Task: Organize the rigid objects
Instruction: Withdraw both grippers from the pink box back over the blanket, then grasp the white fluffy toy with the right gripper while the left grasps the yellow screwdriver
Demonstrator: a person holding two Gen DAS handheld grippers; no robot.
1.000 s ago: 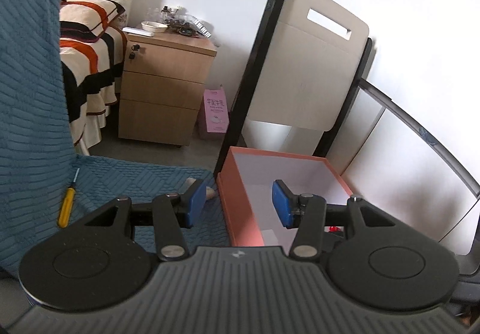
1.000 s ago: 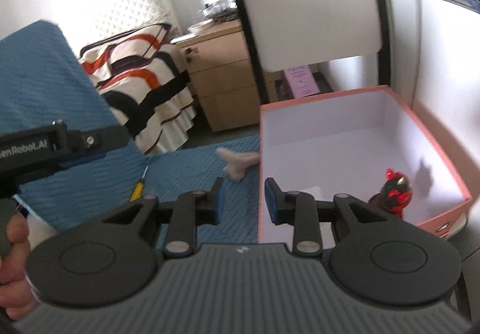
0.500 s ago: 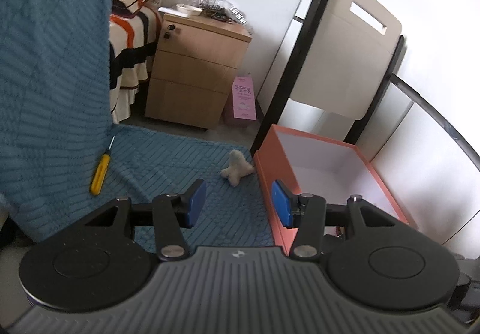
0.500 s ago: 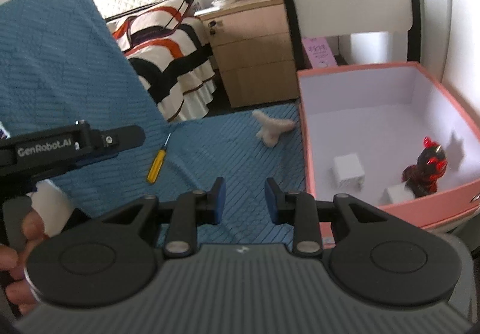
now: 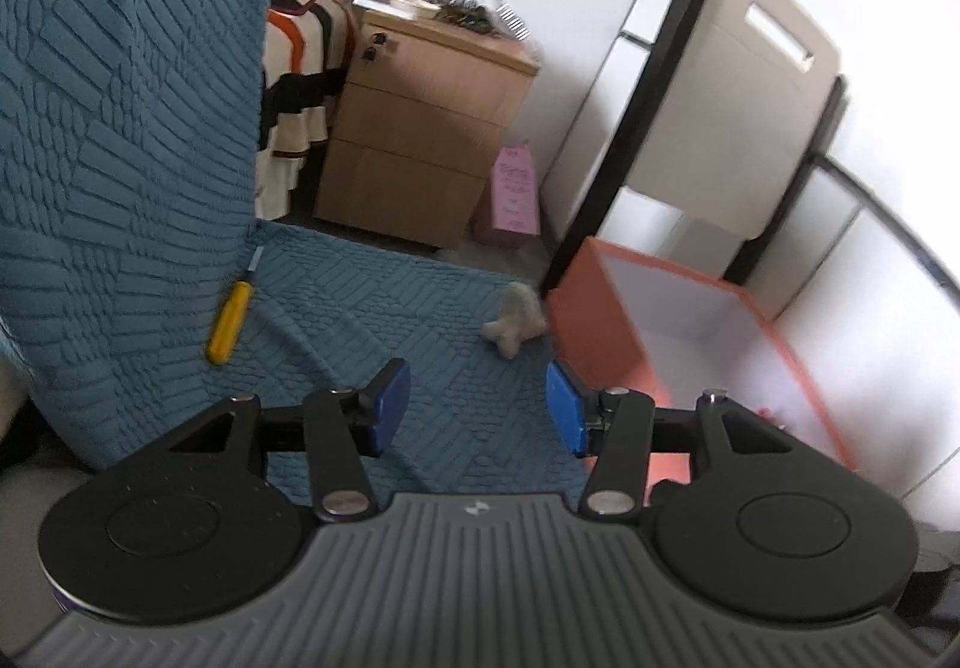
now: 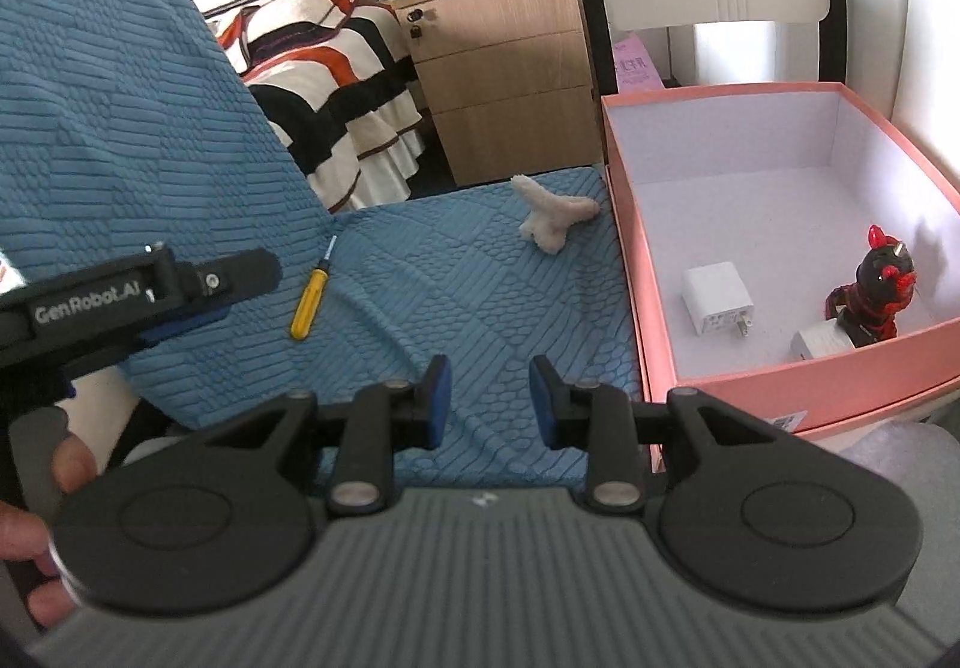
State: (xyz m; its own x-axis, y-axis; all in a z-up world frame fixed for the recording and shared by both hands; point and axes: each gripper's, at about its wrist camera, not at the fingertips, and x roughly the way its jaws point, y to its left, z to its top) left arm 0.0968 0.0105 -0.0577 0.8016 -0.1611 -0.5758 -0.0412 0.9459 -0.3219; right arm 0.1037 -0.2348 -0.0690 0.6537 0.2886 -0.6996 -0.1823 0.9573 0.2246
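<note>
While both grippers hang over the blue textured cover (image 6: pixel 456 272), neither holds anything. Nearest in the right wrist view, the right gripper (image 6: pixel 489 398) has its blue-padded fingers (image 6: pixel 439 392) drawn close but not touching, a narrow gap of bare cover showing between them. In the left wrist view the left gripper (image 5: pixel 478 407) has its fingers (image 5: pixel 393 398) spread wider, again with only cover between them. At the left edge of the right wrist view a person's hand (image 6: pixel 42 494) grips the left gripper's handle.

Just beyond the fingers, a yellow-handled screwdriver (image 6: pixel 311 296) lies on the cover near the fold where the fabric rises up a backrest. Farther on, a pale branching coral-like piece (image 6: pixel 555 212) lies on the cover just beside the wall of the pink box (image 6: pixel 636 272). Inside the white-lined box sit a white plug adapter (image 6: pixel 717 299), a second small white block (image 6: pixel 819 344) touching a black and red horned figurine (image 6: pixel 873 287).

Behind these stand a wooden nightstand (image 6: pixel 510 62) with a keyed drawer, a striped bed cover (image 6: pixel 336 68) beside it, and a folding chair (image 5: pixel 738 104) leaning at the wall.
</note>
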